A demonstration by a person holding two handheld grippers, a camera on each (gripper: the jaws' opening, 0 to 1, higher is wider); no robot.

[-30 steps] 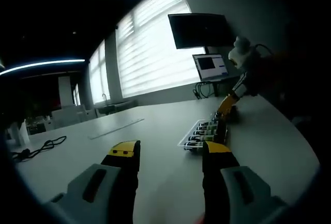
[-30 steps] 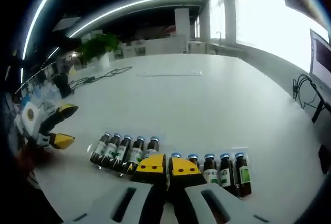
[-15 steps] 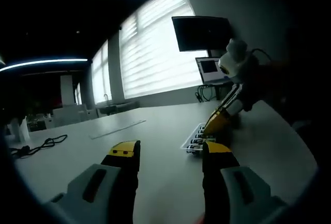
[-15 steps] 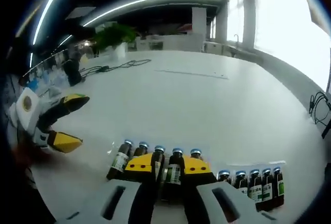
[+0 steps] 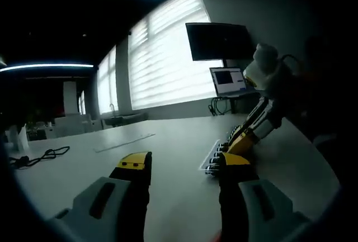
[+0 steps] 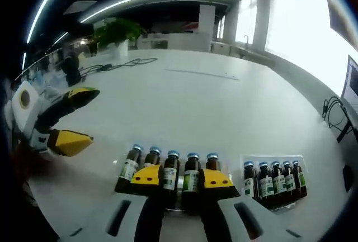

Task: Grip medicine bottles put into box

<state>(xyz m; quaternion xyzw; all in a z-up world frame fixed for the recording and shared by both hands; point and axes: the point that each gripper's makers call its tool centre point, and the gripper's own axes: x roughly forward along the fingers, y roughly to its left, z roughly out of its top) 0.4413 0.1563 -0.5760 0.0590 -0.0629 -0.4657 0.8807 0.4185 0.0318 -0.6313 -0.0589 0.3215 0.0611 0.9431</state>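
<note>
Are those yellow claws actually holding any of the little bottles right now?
Left gripper: open, holding nothing. Right gripper straddles two medicine bottles at their labelled middles; whether it grips them cannot be told.

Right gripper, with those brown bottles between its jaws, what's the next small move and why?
Probably close the right gripper on the two middle bottles. Its jaws stand open, straddling them in the loose row of five bottles on the white table, and nothing is gripped yet.
</note>
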